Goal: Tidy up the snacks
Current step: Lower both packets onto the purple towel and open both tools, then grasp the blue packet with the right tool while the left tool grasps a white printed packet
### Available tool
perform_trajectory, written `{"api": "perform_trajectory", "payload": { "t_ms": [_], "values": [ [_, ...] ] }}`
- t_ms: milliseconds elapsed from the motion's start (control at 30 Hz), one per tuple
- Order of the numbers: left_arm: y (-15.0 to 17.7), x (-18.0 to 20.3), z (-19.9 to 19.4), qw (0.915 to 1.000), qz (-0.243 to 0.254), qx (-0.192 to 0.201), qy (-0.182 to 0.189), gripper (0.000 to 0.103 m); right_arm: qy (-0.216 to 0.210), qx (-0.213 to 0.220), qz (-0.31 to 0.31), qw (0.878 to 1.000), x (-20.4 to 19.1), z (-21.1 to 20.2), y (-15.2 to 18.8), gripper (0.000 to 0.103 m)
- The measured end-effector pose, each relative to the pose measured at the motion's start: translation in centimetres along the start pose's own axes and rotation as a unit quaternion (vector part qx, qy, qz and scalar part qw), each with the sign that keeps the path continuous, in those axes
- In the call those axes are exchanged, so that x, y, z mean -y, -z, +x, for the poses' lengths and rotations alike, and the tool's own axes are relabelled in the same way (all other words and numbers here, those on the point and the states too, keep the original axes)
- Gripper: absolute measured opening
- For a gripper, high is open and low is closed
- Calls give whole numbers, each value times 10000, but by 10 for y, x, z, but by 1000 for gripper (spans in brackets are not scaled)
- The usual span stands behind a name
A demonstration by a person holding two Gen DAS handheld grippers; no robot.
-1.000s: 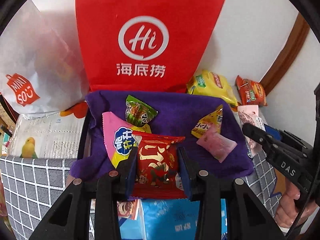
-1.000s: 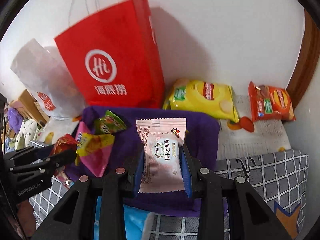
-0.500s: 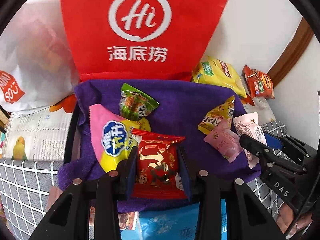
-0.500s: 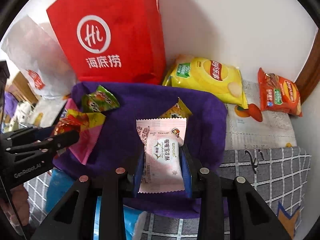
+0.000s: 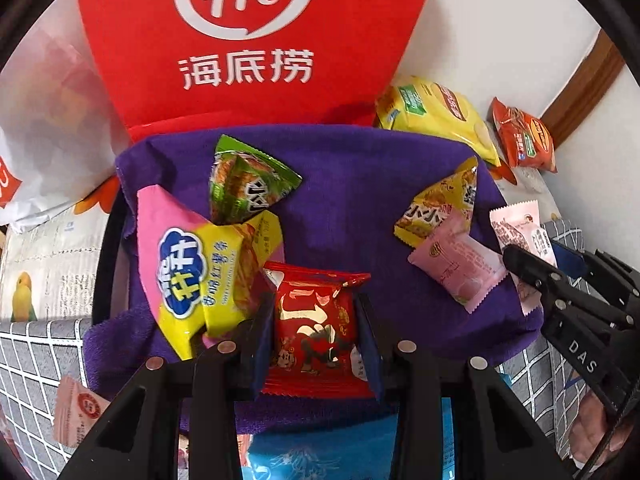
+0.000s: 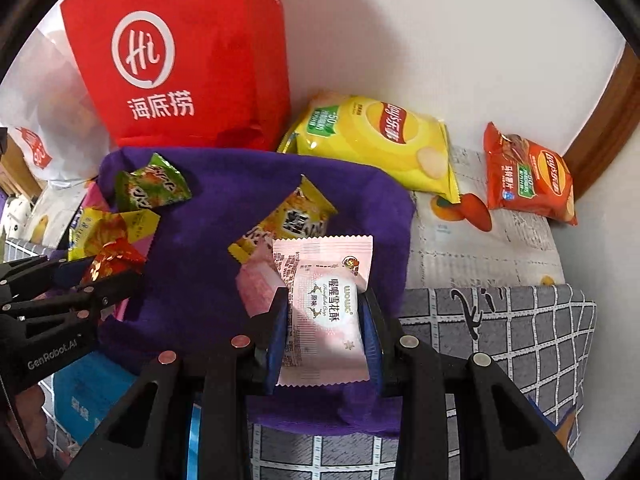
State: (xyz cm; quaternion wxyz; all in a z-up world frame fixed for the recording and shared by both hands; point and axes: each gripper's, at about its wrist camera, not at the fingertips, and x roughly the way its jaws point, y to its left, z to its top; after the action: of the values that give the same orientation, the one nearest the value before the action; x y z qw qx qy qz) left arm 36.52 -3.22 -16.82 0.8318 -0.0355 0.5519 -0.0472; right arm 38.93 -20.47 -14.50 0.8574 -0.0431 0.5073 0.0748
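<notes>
A purple cloth-lined tray (image 5: 360, 184) holds several small snacks: a green packet (image 5: 244, 184), a pink-and-yellow bag (image 5: 200, 272), a yellow packet (image 5: 440, 208) and a pink packet (image 5: 460, 264). My left gripper (image 5: 316, 332) is shut on a red snack packet (image 5: 316, 328) over the tray's near left part. My right gripper (image 6: 324, 328) is shut on a pale pink snack packet (image 6: 324, 308) over the tray's near right part, beside the pink and yellow packets (image 6: 292, 216). The tray also shows in the right wrist view (image 6: 208, 248).
A red "Hi" paper bag (image 5: 244, 40) stands behind the tray, a white bag (image 5: 44, 120) to its left. A yellow chip bag (image 6: 372, 136) and an orange chip bag (image 6: 528, 176) lie at the right by the wall. A blue pack (image 5: 320, 456) lies in front.
Both grippers moved forward and lower over the purple tray, each still holding its packet. The right gripper came close to the pink and yellow packets.
</notes>
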Motion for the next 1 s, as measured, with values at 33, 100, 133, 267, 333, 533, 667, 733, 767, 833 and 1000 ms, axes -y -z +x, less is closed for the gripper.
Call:
{"api": "perform_trajectory", "payload": {
  "t_ms": [33, 100, 133, 267, 333, 533, 667, 733, 767, 833, 1000],
  "values": [
    [0, 2, 1, 10000, 22, -10, -4, 36, 27, -13, 10, 10000, 1, 1, 0, 34],
    [1, 2, 2, 10000, 33, -25, 10, 36, 44, -44, 39, 10000, 3, 3, 0, 34],
    [1, 3, 2, 10000, 31, -37, 26, 36, 43, -53, 48, 10000, 4, 4, 0, 34],
    [1, 5, 6, 9999, 50, -93, 32, 36, 55, -73, 70, 9999, 6, 5, 0, 35],
    [1, 4, 7, 9999, 37, -121, 31, 36, 50, -78, 80, 9999, 7, 5, 0, 35],
    [3, -1, 11, 9995, -54, -254, 178, 37, -68, -58, 154, 9998, 12, 7, 0, 41],
    [5, -5, 6, 9992, -105, -224, 317, 41, -242, -1, 254, 9994, 13, 4, 0, 51],
    [7, -7, -1, 9990, -145, -183, 381, 50, -320, 36, 326, 9989, 14, 0, -1, 52],
    [8, -8, -5, 9990, -158, -136, 408, 52, -370, 56, 368, 9986, 15, -3, -1, 52],
    [11, -9, -17, 9990, -193, -33, 400, 54, -427, 130, 412, 9982, 16, -10, -2, 52],
    [20, -16, -48, 9981, -337, 204, 477, 55, -522, 437, 434, 9967, 14, -37, -1, 53]
  ]
}}
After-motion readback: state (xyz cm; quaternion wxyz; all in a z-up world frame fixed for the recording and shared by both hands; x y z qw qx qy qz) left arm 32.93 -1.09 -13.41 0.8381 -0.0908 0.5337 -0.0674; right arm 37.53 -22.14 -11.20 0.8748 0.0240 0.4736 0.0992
